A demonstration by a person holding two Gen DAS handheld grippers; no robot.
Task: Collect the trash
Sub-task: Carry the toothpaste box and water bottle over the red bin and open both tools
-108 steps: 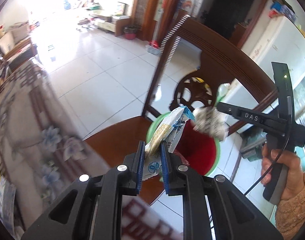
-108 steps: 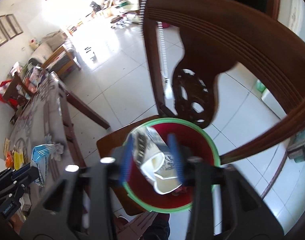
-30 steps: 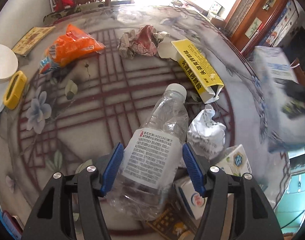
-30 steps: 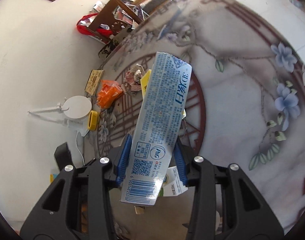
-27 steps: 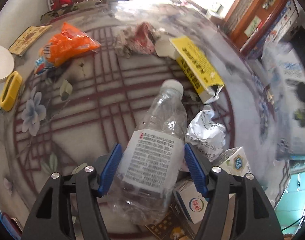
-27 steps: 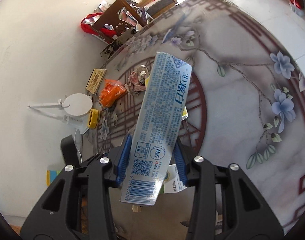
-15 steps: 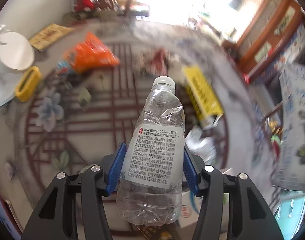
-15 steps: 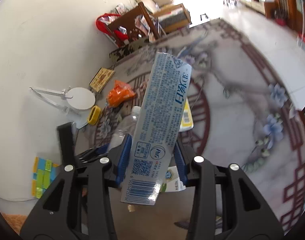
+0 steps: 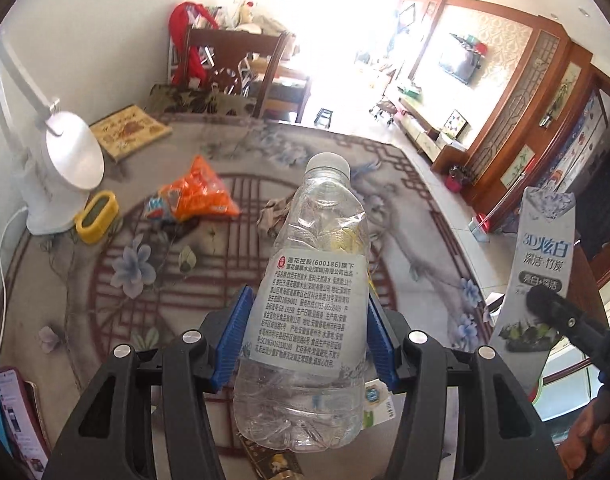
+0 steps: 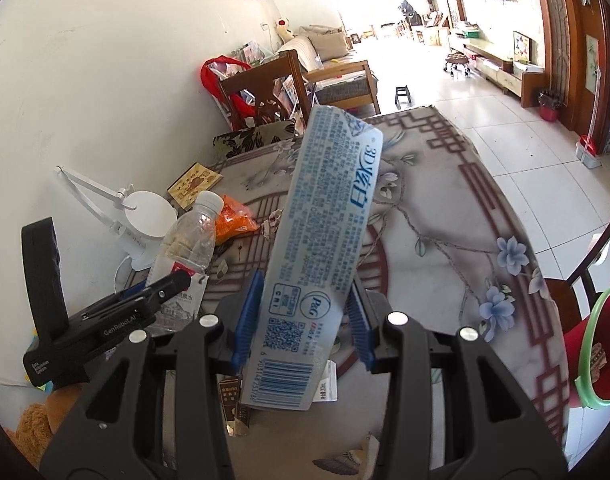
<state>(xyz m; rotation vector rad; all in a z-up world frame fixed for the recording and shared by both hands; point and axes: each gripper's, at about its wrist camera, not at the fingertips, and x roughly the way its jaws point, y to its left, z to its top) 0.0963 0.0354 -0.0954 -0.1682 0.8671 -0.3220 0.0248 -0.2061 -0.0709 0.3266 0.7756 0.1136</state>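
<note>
My left gripper (image 9: pixel 305 336) is shut on a clear empty plastic bottle (image 9: pixel 313 300) with a white label, held upright above the table. It also shows in the right wrist view (image 10: pixel 185 248). My right gripper (image 10: pixel 301 316) is shut on a long light-blue toothpaste box (image 10: pixel 321 256), held up over the table; the box also shows in the left wrist view (image 9: pixel 541 272). An orange snack bag (image 9: pixel 197 196) and crumpled paper (image 9: pixel 273 216) lie on the table. A red bin with a green rim (image 10: pixel 597 344) sits at the right edge of the right wrist view.
A round table with a floral cloth (image 9: pixel 105 280) holds a white desk lamp (image 9: pixel 61 168), a yellow tape holder (image 9: pixel 97 216), a framed card (image 9: pixel 129 132) and small cartons near my grippers (image 9: pixel 373 396). A wooden chair (image 9: pixel 241 60) stands behind it. Tiled floor (image 10: pixel 525 136) lies to the right.
Both grippers have lifted their loads off the table and tilted up, so the views now look across the table into the room. The bin has come into the right wrist view.
</note>
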